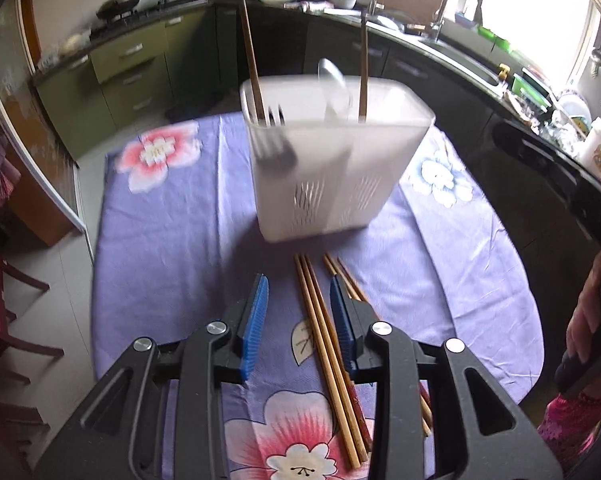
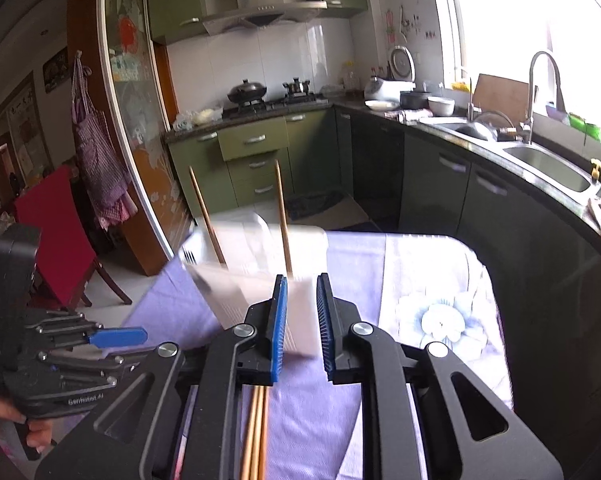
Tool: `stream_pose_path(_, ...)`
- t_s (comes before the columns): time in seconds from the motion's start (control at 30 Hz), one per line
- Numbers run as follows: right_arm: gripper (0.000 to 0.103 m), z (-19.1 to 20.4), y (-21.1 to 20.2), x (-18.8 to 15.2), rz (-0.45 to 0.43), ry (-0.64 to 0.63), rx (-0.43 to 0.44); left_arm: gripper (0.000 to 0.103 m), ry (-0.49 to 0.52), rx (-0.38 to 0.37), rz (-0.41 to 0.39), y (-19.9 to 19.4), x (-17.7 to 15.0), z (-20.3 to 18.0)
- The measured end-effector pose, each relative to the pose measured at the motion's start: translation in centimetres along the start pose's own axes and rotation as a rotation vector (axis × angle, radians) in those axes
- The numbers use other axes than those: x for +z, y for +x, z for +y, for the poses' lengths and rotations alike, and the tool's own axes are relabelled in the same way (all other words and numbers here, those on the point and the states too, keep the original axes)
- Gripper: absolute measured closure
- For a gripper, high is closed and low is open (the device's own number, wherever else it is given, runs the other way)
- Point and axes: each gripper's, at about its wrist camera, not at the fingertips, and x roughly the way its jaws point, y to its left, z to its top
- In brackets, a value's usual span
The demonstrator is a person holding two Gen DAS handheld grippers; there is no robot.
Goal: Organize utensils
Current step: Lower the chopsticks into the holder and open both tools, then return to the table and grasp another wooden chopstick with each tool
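Note:
A white plastic utensil caddy (image 1: 332,160) stands on the purple flowered cloth (image 1: 172,264), blurred and tilted. It holds two upright chopsticks (image 1: 252,60), a fork (image 1: 274,140) and a spoon (image 1: 332,76). Several wooden chopsticks (image 1: 324,328) lie on the cloth in front of it. My left gripper (image 1: 298,300) is open and empty, its fingers on either side of the lying chopsticks. My right gripper (image 2: 302,300) is open and empty, its jaws just before the caddy (image 2: 260,268). The left gripper also shows in the right wrist view (image 2: 116,338).
The table is oval, with its edges close on both sides. A red chair (image 2: 56,236) stands at the left. Dark kitchen cabinets and a sink (image 2: 548,164) run along the right. A stove with pots (image 2: 248,94) is at the back.

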Motion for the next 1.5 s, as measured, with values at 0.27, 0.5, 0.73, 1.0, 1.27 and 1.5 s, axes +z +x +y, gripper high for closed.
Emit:
stream_pose_path(0.27,0.087,-2.0,4.1,-6.2,0.081,0.045,0.039,0.072,-0.059,0.035,0.117,6.3,-1.7,0.3)
stream_pose_path(0.5,0.075,-3.4,5.5,-7.7,0.087,0.082,0.051,0.076,-0.051,0.042,0.172,8.4,-2.1,-0.5)
stream_pose_path(0.73,0.075,-3.4,5.9,-7.6,0.092,0.088,0.057,0.077,-0.045,0.065,0.195,9.2,-2.1,-0.7)
stream_pose_path(1.0,0.075,-3.4,6.2,-7.4,0.098,0.093,0.062,0.081,-0.033,0.090,0.216,10.1,-2.2,-0.6)
stream_pose_path(1.27,0.075,-1.1,7.6,-7.7,0.178,-0.007,0.103,0.095,-0.020,0.114,0.211,9.9,-2.3,0.2)
stream_pose_path(1.5,0.075,1.7,10.4,-8.8,0.268,-0.097,0.122,0.097,-0.038,0.134,0.197,9.0,-3.2,2.6)
